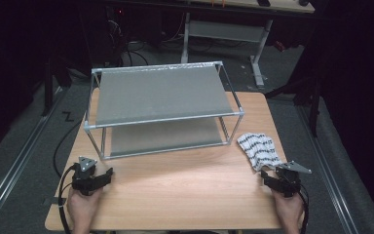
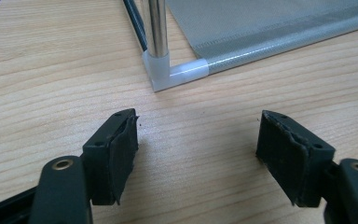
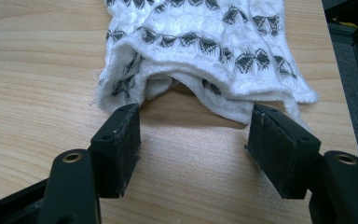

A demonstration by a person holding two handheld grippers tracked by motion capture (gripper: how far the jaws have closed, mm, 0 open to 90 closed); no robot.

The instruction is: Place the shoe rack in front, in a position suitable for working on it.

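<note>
A white knitted cloth with black patterns (image 1: 259,149) lies crumpled on the wooden table (image 1: 185,190) near its right edge. My right gripper (image 1: 269,176) rests just in front of it, open; in the right gripper view the cloth (image 3: 205,51) lies just beyond the fingertips, with nothing between the jaws. My left gripper (image 1: 108,174) sits open at the table's front left, pointing at the front left corner of a two-tier metal rack with grey fabric shelves (image 1: 160,92). In the left gripper view the rack's white corner joint (image 2: 168,74) stands just ahead of my left gripper (image 2: 198,135).
The rack takes up the back half of the table. Bare wood stretches between the two grippers. Beyond the table are a dark floor, cables and the legs of another desk (image 1: 258,63). The person's hands (image 1: 83,207) come in from the bottom edge.
</note>
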